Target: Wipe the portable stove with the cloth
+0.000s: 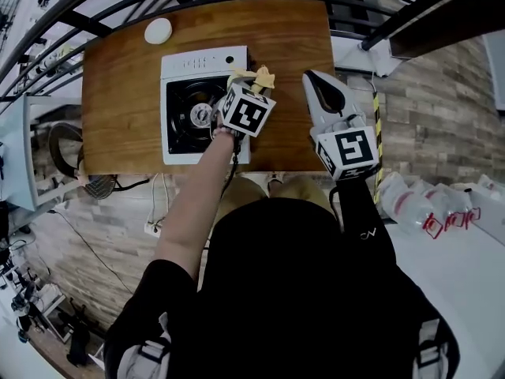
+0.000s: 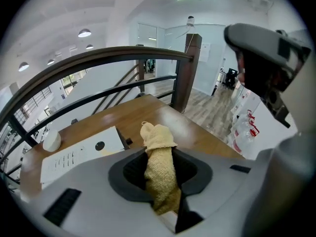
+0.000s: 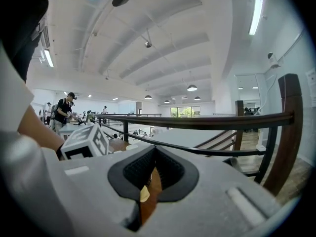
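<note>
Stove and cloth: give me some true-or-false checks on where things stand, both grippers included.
1. The left gripper is shut on the yellow cloth. True.
2. The right gripper holds a second cloth. False: its jaws are together on nothing.
3. The portable stove sits on the wooden table. True.
4. The white round object rests on the stove. False: it lies on the table, beyond the stove's far left corner.
</note>
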Demonstrator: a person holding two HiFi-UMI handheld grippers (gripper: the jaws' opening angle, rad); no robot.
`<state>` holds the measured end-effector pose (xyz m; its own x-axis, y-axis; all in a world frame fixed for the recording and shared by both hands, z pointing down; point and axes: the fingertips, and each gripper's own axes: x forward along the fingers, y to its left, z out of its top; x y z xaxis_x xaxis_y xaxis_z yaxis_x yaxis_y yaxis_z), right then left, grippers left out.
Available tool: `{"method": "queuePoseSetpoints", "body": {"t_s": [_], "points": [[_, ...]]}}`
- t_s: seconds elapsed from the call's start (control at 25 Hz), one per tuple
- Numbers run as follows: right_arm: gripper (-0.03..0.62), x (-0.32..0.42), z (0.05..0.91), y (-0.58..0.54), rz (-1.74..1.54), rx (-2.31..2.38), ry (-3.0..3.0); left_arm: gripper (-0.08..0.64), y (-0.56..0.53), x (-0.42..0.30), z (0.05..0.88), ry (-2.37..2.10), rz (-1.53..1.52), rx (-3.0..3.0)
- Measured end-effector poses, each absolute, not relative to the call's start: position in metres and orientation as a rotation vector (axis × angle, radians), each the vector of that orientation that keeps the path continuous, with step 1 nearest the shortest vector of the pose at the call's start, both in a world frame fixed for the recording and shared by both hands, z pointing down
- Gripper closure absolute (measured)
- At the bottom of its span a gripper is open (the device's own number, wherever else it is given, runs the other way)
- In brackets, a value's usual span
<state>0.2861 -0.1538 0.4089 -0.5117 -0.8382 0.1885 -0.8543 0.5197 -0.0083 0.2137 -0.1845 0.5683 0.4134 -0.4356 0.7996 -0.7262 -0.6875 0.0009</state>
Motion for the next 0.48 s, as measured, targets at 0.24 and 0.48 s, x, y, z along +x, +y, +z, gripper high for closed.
{"method": "queuePoseSetpoints", "body": {"t_s": [0.24, 0.48], "points": [[0.588, 0.265, 0.400, -0.156, 0.113, 1.412, -2.629, 0.466, -0.133, 0.189, 0.556, -1.014, 1.150, 2.355], [0.589, 0.245, 0.397, -0.154, 0.091, 1.356, -2.658, 0.468, -0.094, 0.175, 0.551, -0.937, 1.098, 2.350]]}}
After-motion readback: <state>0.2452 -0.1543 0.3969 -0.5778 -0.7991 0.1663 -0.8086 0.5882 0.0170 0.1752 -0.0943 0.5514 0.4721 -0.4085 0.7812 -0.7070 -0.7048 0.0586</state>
